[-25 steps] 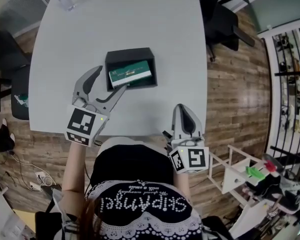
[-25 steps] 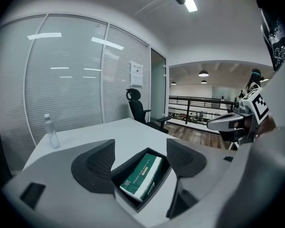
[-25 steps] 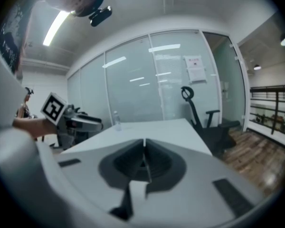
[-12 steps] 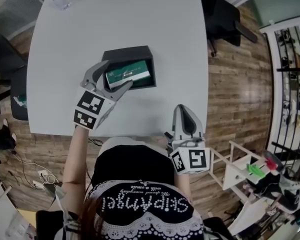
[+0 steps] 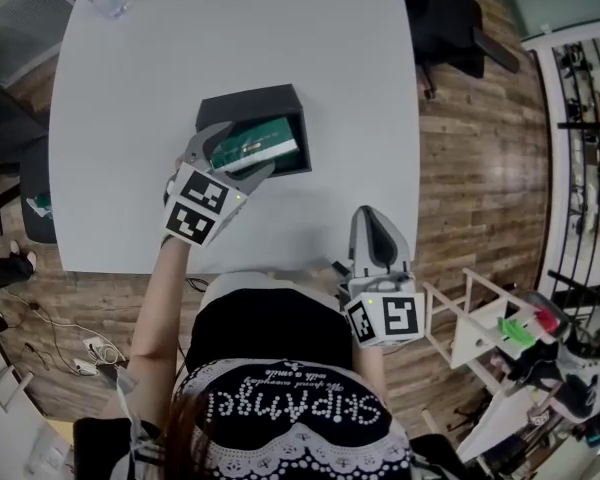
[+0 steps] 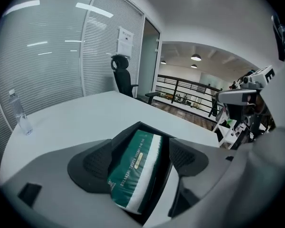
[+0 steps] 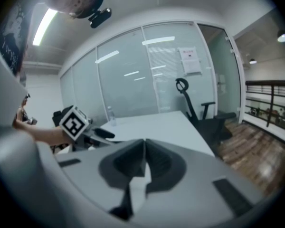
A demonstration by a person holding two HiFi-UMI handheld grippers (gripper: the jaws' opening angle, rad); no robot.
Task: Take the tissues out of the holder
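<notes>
My left tongs (image 5: 248,148) have just been opening and now stand spread wide, one jaw on either side of the green-and-white soft tissue pack (image 6: 133,170), neither pressing it. The pack lies in the black rectangular box holder (image 5: 242,104) on the pale grey table (image 5: 230,38). Its lettering starts "DREAMING" (the rest is too small to read). My right tongs (image 5: 372,216) are pressed together, empty, by the table's near edge.

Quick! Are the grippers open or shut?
Left hand-held gripper: open, jaws just been opening, tissue pack between them, ungripped.
Right hand-held gripper: shut, empty.
</notes>
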